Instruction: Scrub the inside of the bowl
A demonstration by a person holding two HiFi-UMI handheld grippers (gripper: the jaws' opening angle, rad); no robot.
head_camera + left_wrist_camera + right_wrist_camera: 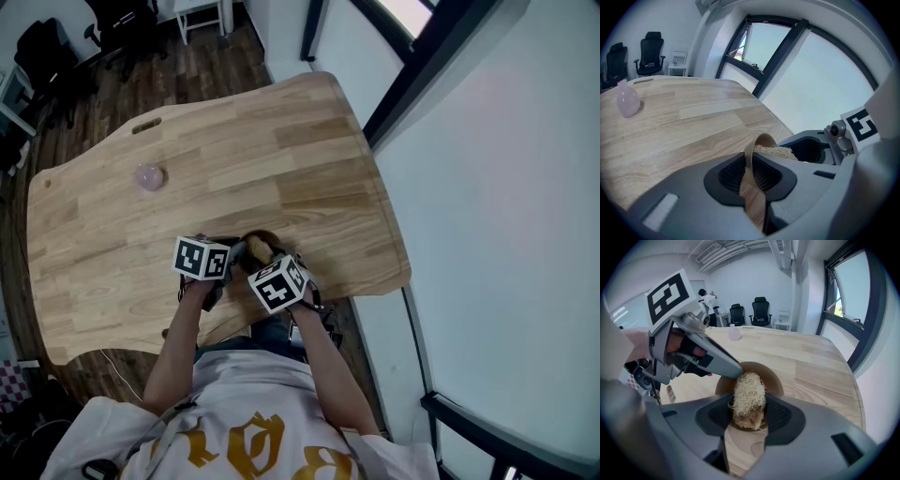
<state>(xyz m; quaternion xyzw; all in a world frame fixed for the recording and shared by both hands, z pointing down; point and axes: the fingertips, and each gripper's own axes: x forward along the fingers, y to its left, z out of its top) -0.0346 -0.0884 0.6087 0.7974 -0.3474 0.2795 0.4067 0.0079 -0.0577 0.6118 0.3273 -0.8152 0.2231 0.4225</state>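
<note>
The left gripper is clamping the rim of the brown bowl, its jaws closing on the wall from either side, with the bowl sitting at the near edge of the wooden table directly in front of the person. The right gripper is holding a straw-coloured fibrous scrubber squeezed between its jaws, and the scrubber is sitting inside the bowl's opening. A small pink bottle is standing well apart, toward the table's far left.
</note>
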